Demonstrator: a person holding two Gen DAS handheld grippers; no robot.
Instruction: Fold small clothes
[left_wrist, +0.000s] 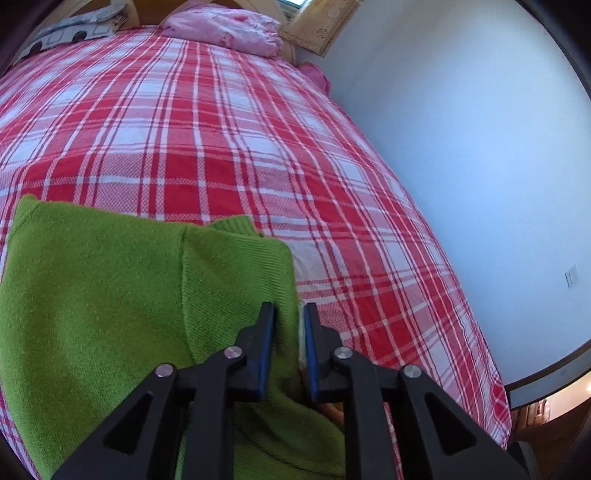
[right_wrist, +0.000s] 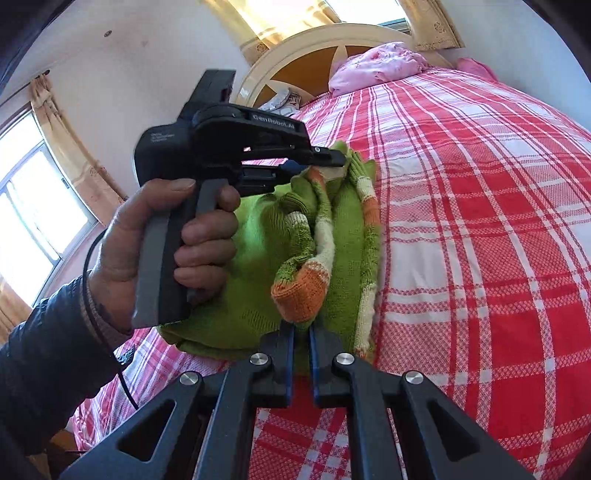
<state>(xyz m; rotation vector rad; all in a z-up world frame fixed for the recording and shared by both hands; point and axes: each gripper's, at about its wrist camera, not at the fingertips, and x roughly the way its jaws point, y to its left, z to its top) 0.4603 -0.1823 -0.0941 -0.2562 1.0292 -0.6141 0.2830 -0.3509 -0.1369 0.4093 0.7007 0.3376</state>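
Observation:
A small green knitted sweater (left_wrist: 110, 295) with orange and white striped cuffs lies on the red plaid bed (left_wrist: 221, 129). My left gripper (left_wrist: 290, 314) is shut on the sweater's edge; in the right wrist view it (right_wrist: 328, 162) pinches the far end of the bunched sweater (right_wrist: 258, 288). My right gripper (right_wrist: 301, 332) is shut on the orange cuff (right_wrist: 299, 295) at the near end. The sweater hangs folded between the two grippers, just above the plaid bed (right_wrist: 480, 221).
A pink bundle of cloth (left_wrist: 225, 29) lies at the head of the bed by the headboard (right_wrist: 303, 55). A white wall (left_wrist: 480, 147) runs along the bed's right side. Windows with curtains (right_wrist: 33, 206) are on the left.

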